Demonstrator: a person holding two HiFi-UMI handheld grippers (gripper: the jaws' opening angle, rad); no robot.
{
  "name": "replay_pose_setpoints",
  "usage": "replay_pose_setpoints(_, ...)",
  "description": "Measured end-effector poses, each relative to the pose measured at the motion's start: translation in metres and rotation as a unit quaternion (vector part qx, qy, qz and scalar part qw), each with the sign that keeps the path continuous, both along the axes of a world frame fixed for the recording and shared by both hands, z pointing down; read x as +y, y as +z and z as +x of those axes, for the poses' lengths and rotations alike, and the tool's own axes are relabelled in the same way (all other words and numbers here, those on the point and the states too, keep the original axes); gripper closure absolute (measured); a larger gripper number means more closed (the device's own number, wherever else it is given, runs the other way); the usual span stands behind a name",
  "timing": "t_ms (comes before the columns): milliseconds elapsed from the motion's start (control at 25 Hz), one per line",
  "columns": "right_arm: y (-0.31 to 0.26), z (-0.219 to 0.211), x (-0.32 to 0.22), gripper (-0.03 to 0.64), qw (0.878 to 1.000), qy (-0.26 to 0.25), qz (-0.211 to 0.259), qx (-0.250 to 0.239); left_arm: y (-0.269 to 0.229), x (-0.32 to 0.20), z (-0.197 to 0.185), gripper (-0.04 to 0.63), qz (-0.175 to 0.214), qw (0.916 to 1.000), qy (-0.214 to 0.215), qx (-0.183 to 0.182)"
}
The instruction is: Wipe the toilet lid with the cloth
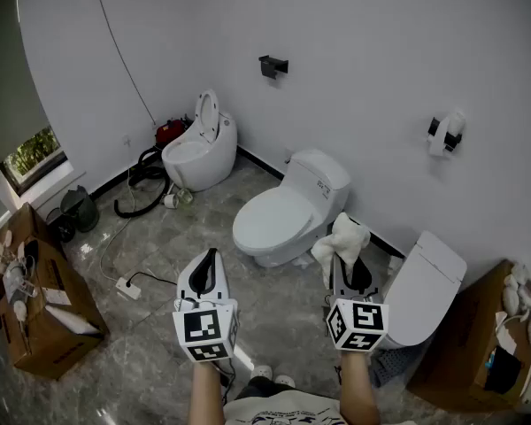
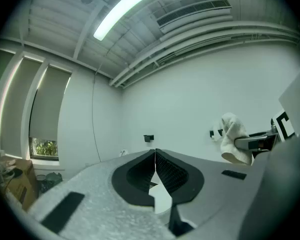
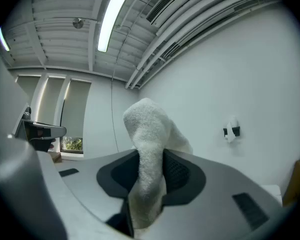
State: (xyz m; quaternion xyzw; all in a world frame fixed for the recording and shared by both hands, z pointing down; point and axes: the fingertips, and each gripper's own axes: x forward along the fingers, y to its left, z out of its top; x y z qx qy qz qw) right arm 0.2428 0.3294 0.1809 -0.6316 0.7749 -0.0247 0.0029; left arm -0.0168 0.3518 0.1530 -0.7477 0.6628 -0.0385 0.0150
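The white glossy ceramic toilet (image 1: 305,180) stands on grey marbled tiles (image 1: 150,255), its smooth oval lid (image 1: 270,220) closed. The white looped-terry cloth (image 1: 341,240) sits bunched beside the toilet, off the lid. The right gripper (image 3: 151,153) is clamped on this cloth, which hides the inner faces of its ribbed black pads. The left gripper (image 2: 155,151) has its jaws pressed together, with nothing between them.

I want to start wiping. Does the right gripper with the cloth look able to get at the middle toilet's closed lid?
Probably yes. The right gripper, shut on the cloth, hangs in the air near the lid, with nothing showing between them; the left gripper is off to the other side.
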Motion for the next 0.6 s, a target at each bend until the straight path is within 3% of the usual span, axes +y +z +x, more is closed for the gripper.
replay_pose_setpoints(600, 0.007, -0.022, -0.013, 0.505, 1.0, -0.003, -0.007, -0.005, 0.003, -0.014, -0.027, 0.586, 0.001, 1.0, 0.001, 0.004)
